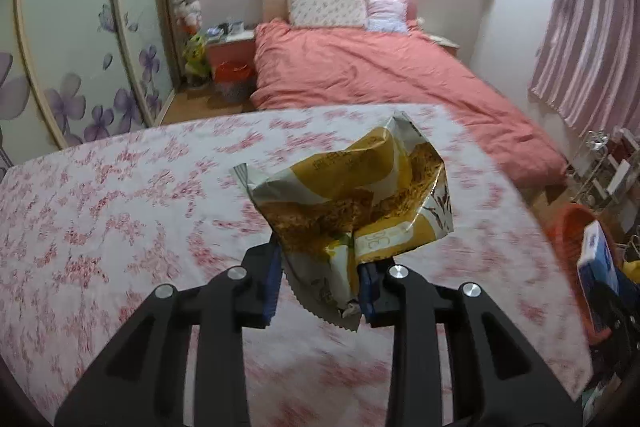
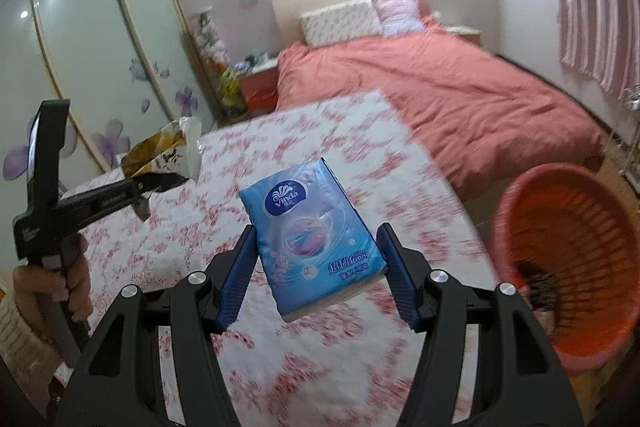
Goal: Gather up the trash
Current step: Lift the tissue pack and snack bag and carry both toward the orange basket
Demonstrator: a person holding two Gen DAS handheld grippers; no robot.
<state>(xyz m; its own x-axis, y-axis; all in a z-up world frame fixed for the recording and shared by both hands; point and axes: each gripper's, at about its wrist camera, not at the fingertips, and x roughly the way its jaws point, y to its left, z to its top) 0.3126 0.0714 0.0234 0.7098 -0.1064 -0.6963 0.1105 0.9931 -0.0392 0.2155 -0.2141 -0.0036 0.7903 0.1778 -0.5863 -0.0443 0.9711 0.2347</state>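
Left gripper point(image 1: 318, 279) clamped on crumpled yellow snack wrapper point(image 1: 352, 195), held above floral-cloth desk point(image 1: 120, 207), long axis pointing away from the gripper. Right gripper point(image 2: 316, 279) clamped on blue tissue pack point(image 2: 312, 227), long axis forward, beside the orange basket point(image 2: 568, 267).

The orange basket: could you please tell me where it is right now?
The orange basket sits low on the right in the right wrist view, beside the floral table, to the right of the tissue pack held in the right tongs.
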